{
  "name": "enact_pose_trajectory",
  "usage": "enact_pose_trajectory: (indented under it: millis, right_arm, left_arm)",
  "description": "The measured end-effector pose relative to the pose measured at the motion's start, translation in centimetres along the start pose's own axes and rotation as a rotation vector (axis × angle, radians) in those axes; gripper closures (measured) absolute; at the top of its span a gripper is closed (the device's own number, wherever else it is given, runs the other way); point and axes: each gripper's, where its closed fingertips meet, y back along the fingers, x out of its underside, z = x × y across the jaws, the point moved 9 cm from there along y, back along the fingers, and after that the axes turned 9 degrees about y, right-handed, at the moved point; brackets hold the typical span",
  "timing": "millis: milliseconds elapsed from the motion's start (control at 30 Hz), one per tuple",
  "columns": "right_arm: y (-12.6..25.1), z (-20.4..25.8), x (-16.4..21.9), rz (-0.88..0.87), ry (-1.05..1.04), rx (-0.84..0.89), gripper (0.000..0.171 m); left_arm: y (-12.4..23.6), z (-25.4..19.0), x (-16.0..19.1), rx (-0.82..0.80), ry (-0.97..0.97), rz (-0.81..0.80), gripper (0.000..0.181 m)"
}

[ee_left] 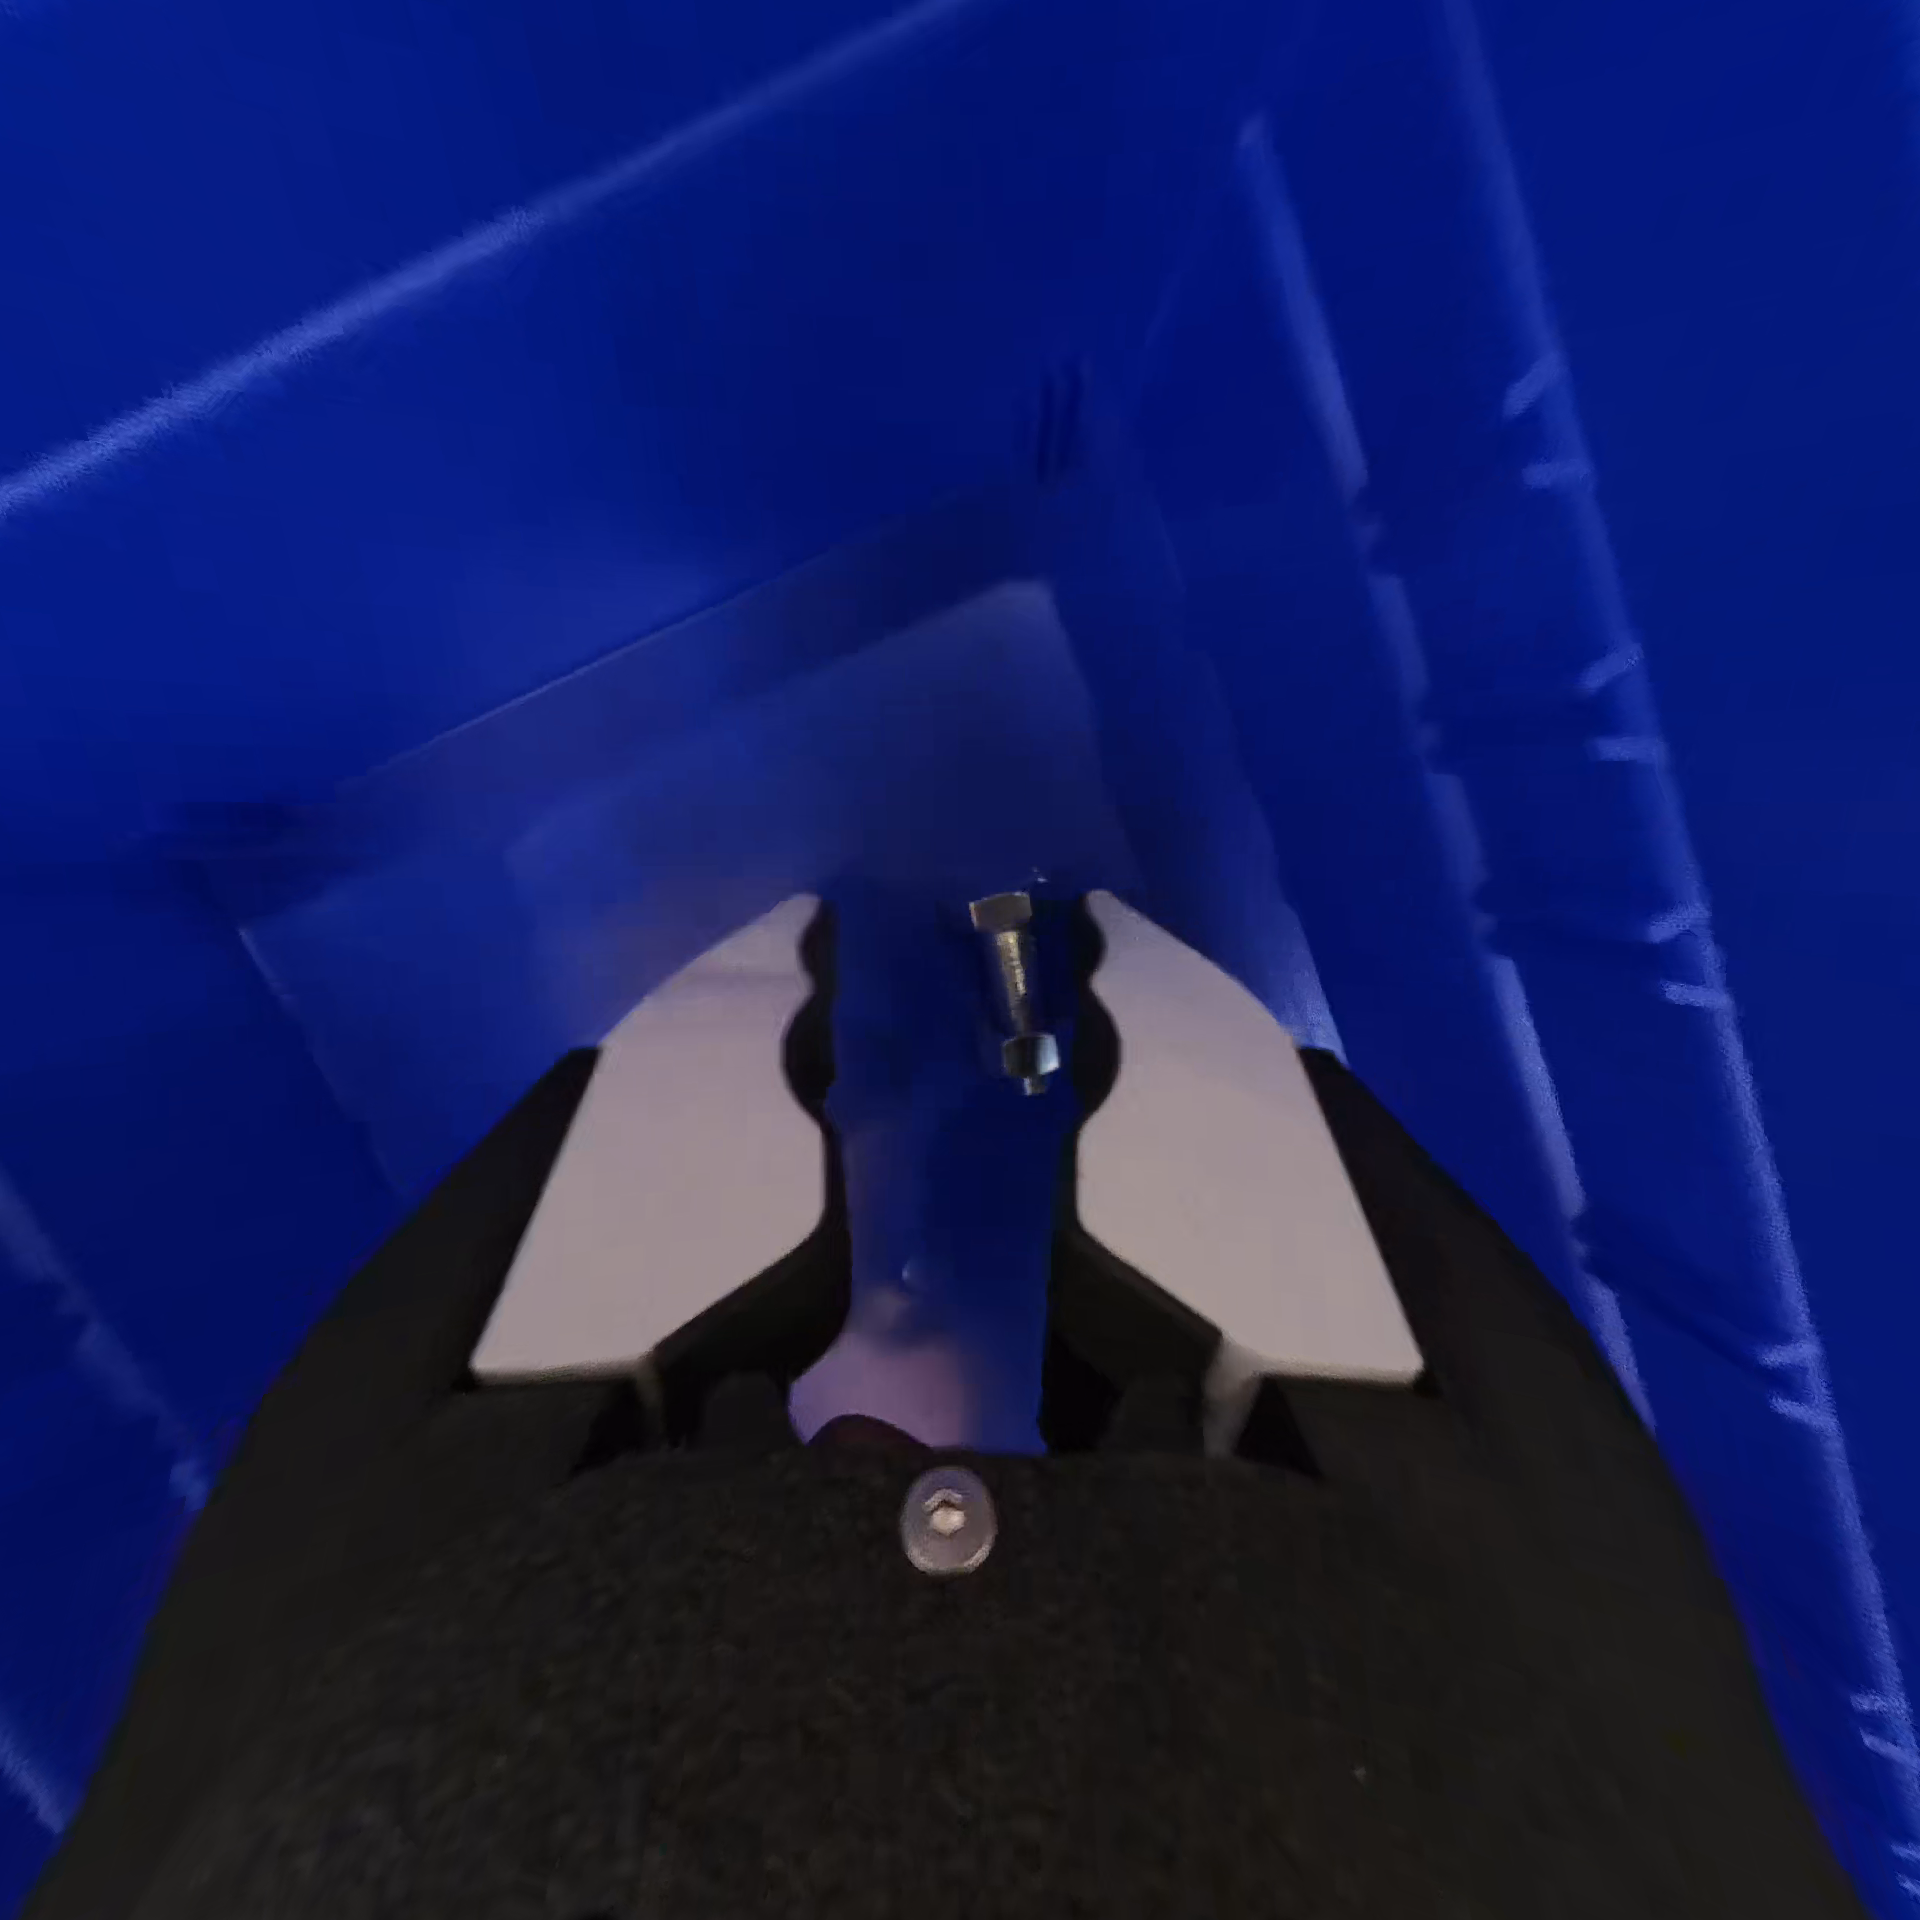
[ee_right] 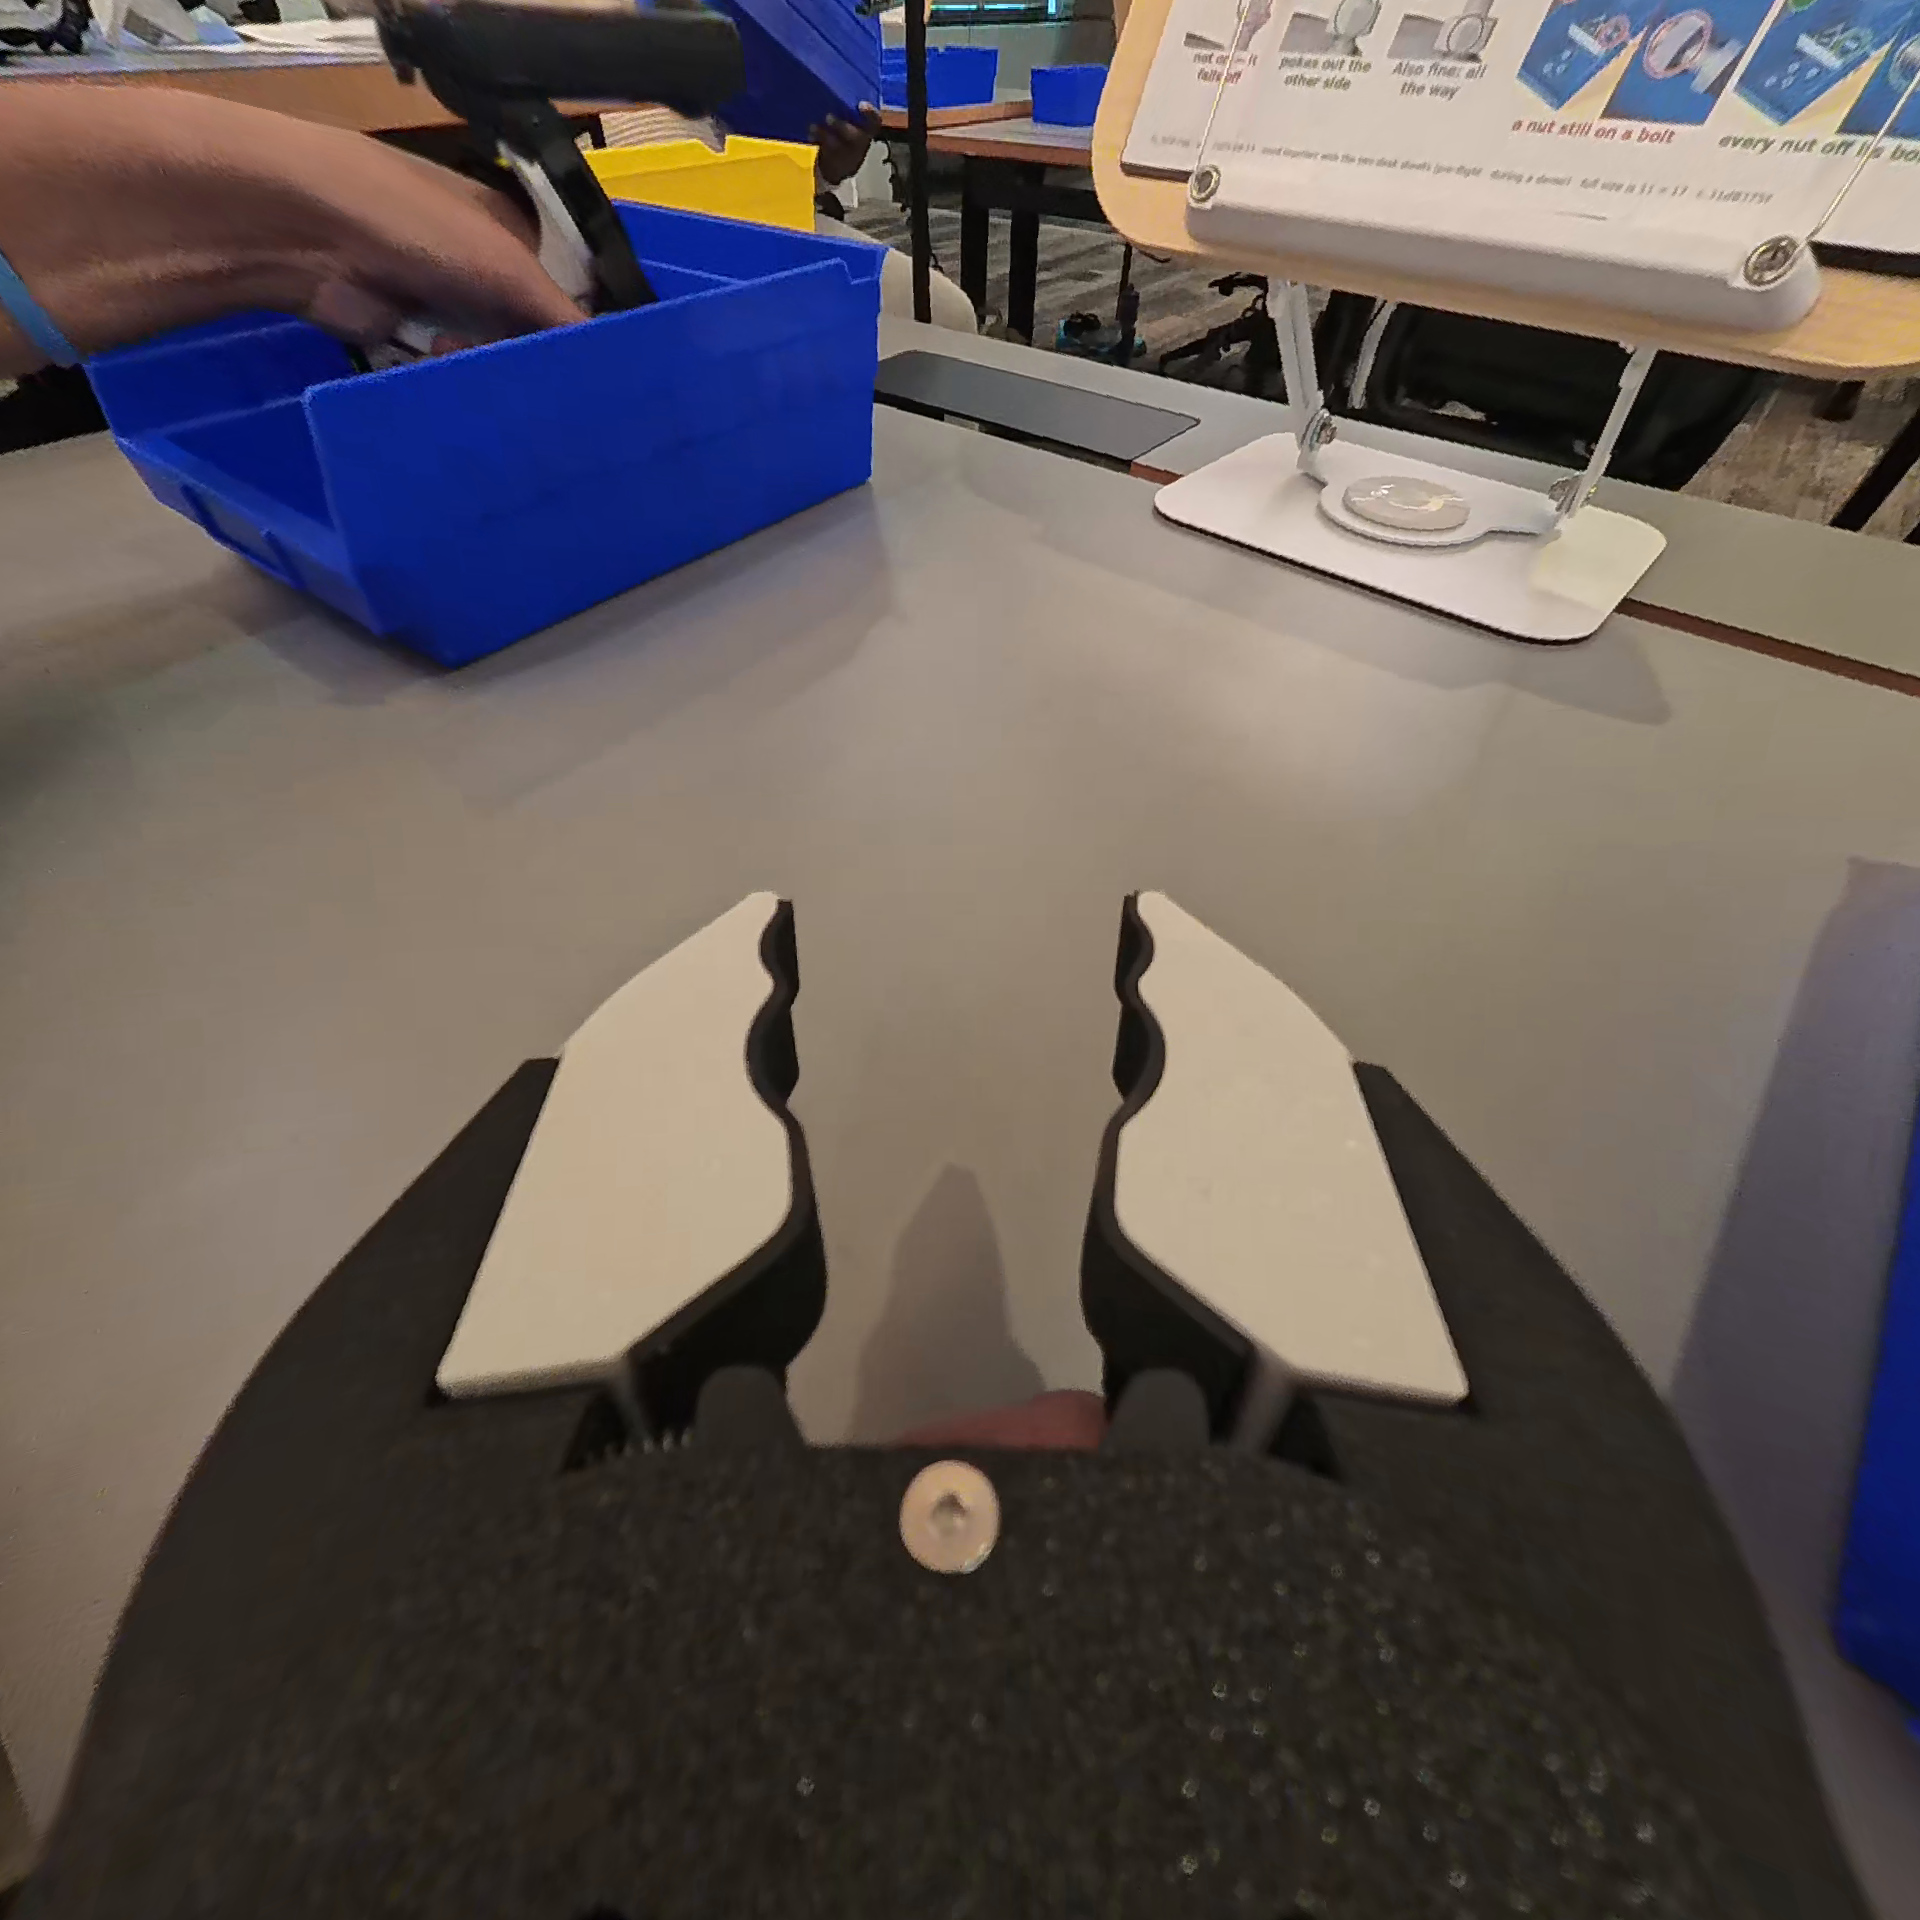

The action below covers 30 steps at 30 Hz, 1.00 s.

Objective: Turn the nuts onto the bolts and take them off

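Basically early days, going by the pics. Over on the left: left gripper (ee_left: 948,940) dipped down inside the blue bin (ee_right: 582,468), fingers spread apart and gripping nothing, with the bolt (ee_left: 1006,966) lying on the bin floor between the tips, closer to the right-hand finger. Nut (ee_left: 1031,1055) sitting near the threaded end, so looks like one still needing to come off, though hard to say how far on. Tight quarters in there: walls close on both sides and a corner just past the bolt head, so not much swing room. Moving right: right gripper (ee_right: 956,935) hovering over the bare grey table (ee_right: 1039,727), fingers wide open, empty, loads of space around. Further right, white document stand (ee_right: 1413,540) at the table's far edge, plus a blue thing (ee_right: 1881,1507) poking in at the right border.
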Motion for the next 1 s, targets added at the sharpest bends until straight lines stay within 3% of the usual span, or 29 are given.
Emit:
enact_pose_trajectory:
  millis: [33,200,267,433,533,733,867,1000]
  right_arm:
    - [0.0,0.0,0.0,0.0,0.001,0.0,0.112]
    - [0.1,0.1,-0.2,-0.001,0.0,-0.017,0.115]
    - [-0.1,0.1,-0.3,0.002,0.013,-0.027,0.116]
    - [-1.0,0.2,-1.8,-0.01,0.004,-0.1,0.119]
    - [-2.5,0.5,-3.0,-0.021,-0.01,-0.159,0.12]
    - [-6.8,2.3,-6.3,-0.11,-0.17,-0.411,0.125]
    - [-9.1,2.2,-7.8,-0.191,-0.392,-0.568,0.13]
    - [-8.9,1.4,-7.7,-0.261,-0.531,-0.631,0.131]
  left_arm:
    - [-0.1,-0.2,0.0,0.038,-0.003,-0.003,0.159]
    - [0.2,-0.4,0.6,0.025,-0.065,0.006,0.162]
    - [1.0,0.0,0.9,0.031,-0.048,-0.067,0.162]
    - [8.6,-0.9,1.8,0.263,0.027,-0.425,0.162]
    - [12.1,-2.8,3.0,0.321,0.013,-0.532,0.163]
    - [15.8,-9.8,5.0,0.665,-0.035,-0.653,0.163]
    - [15.7,-16.1,6.1,0.908,-0.115,-0.63,0.163]
    - [14.5,-20.7,7.1,1.047,-0.148,-0.583,0.163]
